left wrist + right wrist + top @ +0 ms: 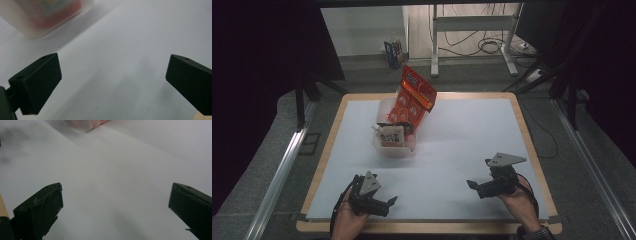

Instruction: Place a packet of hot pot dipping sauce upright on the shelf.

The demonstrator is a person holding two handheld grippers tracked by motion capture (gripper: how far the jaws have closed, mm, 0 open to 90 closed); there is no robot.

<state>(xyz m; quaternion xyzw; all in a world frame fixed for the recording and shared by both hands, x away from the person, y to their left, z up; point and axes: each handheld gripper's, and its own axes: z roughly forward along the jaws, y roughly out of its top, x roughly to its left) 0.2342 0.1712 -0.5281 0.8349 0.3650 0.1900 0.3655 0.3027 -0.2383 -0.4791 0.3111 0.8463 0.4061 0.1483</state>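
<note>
Near front edge | left tool (393, 200), right tool (471, 183) gaping, empty | clear bin (384, 148) beyond, unobstructed

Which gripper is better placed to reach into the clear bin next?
Left, probably. The left gripper sits open near the table's front edge, almost straight below the clear bin that holds the red packet. The right gripper, also open, is farther off to the side and would have to cross more table.

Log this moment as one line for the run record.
left gripper: open, holding nothing | right gripper: open, holding nothing | clear bin: mid-table, holds red snack bag and small packet | contact: none
</note>
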